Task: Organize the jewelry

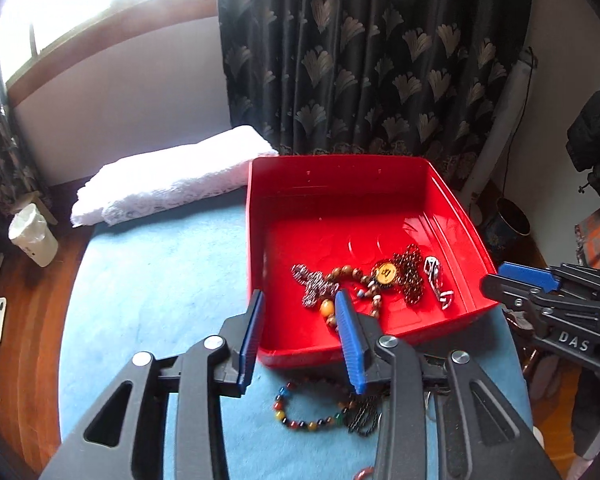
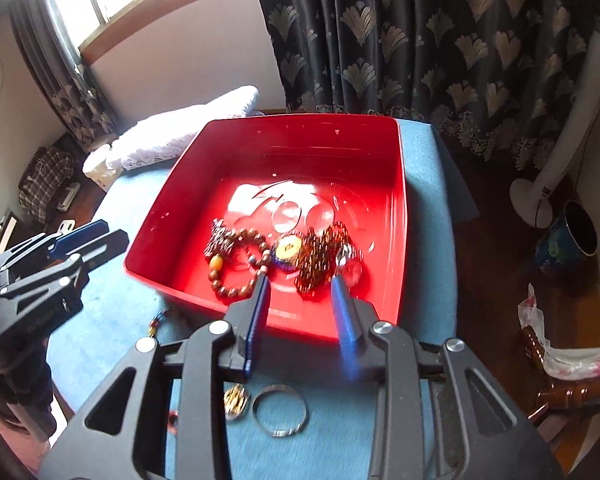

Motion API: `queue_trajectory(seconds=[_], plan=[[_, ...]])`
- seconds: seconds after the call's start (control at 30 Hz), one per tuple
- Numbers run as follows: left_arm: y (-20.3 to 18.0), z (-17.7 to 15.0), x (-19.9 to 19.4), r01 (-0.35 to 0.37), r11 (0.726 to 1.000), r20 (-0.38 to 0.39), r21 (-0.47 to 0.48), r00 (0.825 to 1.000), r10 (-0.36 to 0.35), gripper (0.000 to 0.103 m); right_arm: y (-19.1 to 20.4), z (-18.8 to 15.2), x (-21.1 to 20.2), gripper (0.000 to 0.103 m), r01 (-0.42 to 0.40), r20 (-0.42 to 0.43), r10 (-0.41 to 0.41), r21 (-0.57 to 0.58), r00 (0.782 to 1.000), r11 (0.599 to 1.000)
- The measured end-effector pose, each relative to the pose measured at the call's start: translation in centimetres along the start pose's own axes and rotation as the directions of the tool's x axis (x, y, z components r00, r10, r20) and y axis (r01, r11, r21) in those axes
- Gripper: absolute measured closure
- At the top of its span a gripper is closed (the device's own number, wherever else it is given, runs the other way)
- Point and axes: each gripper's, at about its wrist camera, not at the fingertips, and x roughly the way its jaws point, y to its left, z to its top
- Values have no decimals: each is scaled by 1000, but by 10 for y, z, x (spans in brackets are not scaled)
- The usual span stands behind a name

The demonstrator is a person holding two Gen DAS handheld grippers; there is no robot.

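A red tray [image 1: 380, 184] [image 2: 300, 136] stands on the blue-covered table. Inside it lie a brown wooden bead bracelet [image 1: 348, 272] [image 2: 252, 236], a gold medallion [image 1: 386, 272] [image 2: 288, 246], a dark red beaded piece [image 1: 410, 280] and a silver-white piece [image 1: 436, 280]. On the cloth before the tray lie a multi-coloured bead bracelet [image 1: 300, 420], a black beaded piece [image 1: 364, 416], a silver bangle [image 2: 280, 410] and a small gold piece [image 2: 235, 400]. My left gripper [image 1: 300, 296] hangs open over the tray's near left corner, holding nothing. My right gripper [image 2: 300, 278] hangs open above the tray's near side, also holding nothing.
Folded white lace cloth [image 1: 160, 184] lies at the table's far left. A dark patterned curtain [image 1: 380, 60] hangs behind the tray. On the wooden floor stand a white bin [image 1: 32, 232], a white fan [image 2: 560, 152] and a dark blue pot [image 2: 568, 236].
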Motion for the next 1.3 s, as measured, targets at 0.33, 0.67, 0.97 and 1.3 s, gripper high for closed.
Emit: queue_trajectory(seconds=[0.33, 0.67, 0.97, 1.3], plan=[[7, -60, -1, -1, 1000, -128, -19, 992, -1, 63, 6, -63, 5, 60, -16, -87, 20, 49, 996, 999], [-10, -115, 4, 57, 998, -252, -21, 966, -61, 54, 5, -112, 17, 55, 12, -186, 10, 117, 982, 993], [-34, -129, 6, 93, 996, -278, 2, 957, -89, 53, -2, -122, 8, 54, 11, -180, 14, 136, 984, 991], [-42, -132, 24, 96, 995, -305, -4, 948, -92, 53, -11, -127, 10, 54, 10, -184, 20, 159, 983, 987]])
